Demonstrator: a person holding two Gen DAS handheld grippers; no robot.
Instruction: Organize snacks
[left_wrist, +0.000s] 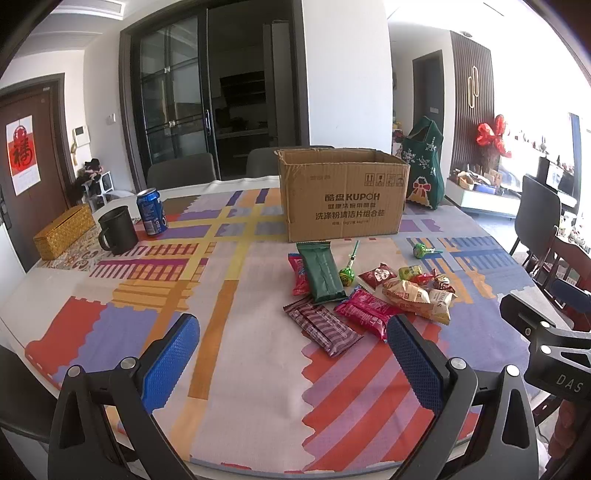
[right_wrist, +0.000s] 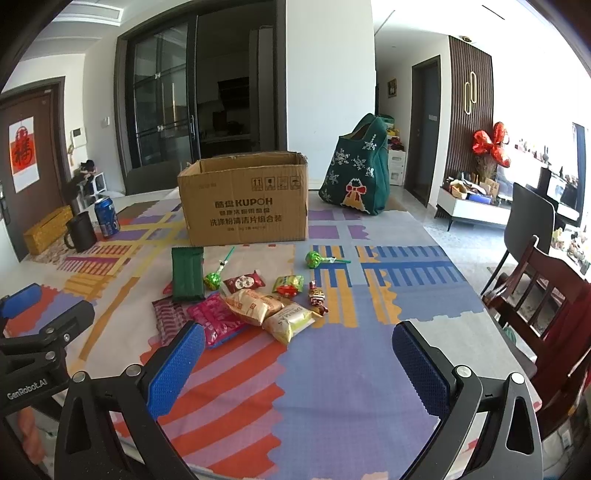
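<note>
In the left wrist view, the left gripper (left_wrist: 291, 354) fills the lower frame, jaws apart, empty. The snack pile (left_wrist: 369, 291) lies centre-right, before the cardboard box (left_wrist: 343, 199). The right gripper (right_wrist: 299, 360), also spread, holds nothing.

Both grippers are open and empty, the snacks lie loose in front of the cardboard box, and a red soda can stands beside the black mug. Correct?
One detail is off: the soda can beside the black mug is blue, not red, as the left wrist view shows. The rest holds: the left gripper and right gripper are open and empty, and the snacks lie loose in front of the cardboard box.
</note>
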